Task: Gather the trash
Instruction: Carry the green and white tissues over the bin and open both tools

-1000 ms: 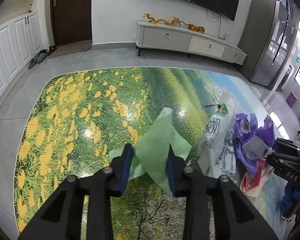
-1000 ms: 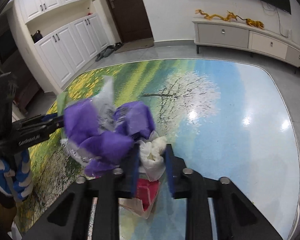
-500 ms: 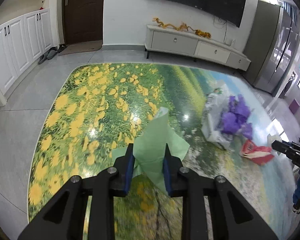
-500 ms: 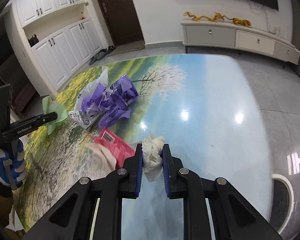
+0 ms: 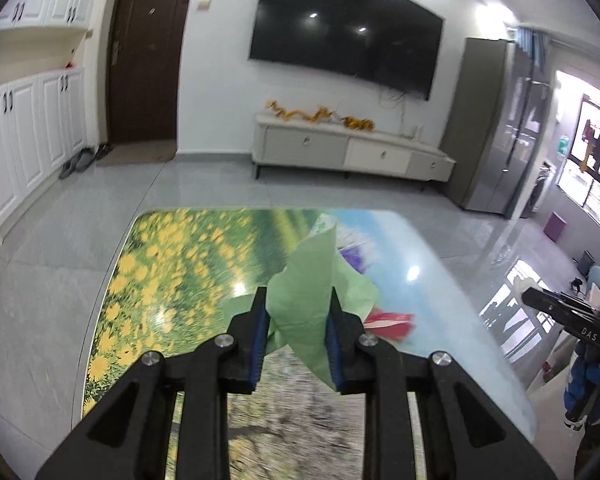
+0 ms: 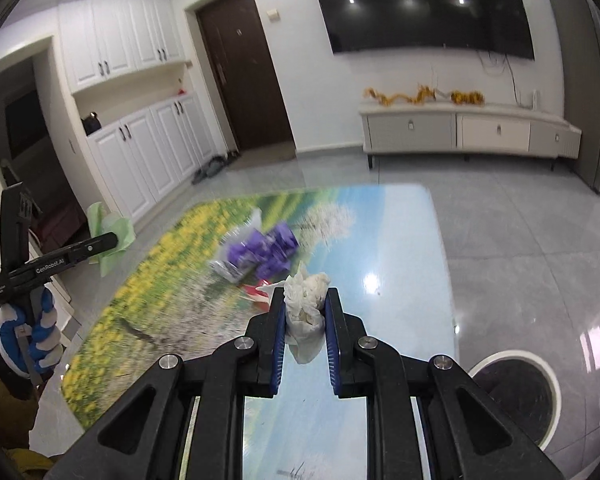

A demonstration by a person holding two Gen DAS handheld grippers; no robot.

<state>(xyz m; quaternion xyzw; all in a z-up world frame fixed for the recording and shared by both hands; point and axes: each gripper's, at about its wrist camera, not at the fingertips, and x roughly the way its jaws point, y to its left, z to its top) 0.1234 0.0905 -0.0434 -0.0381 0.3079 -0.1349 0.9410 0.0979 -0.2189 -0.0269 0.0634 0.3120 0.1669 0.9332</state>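
Here, left jaws pinch green paper; right jaws pinch white tissue wad.

The tabletop was glossy, with rounded corners, and printed with a landscape: yellow flowers on green at one side, a white blossoming tree in the middle, blue sky at the other side. On it lay a clump of purple wrapping over a clear printed plastic bag, near the tree print. Just beside these lay a red packet, flat on the surface. Ceiling lights glared off the blue part. It stood on a grey tiled floor.
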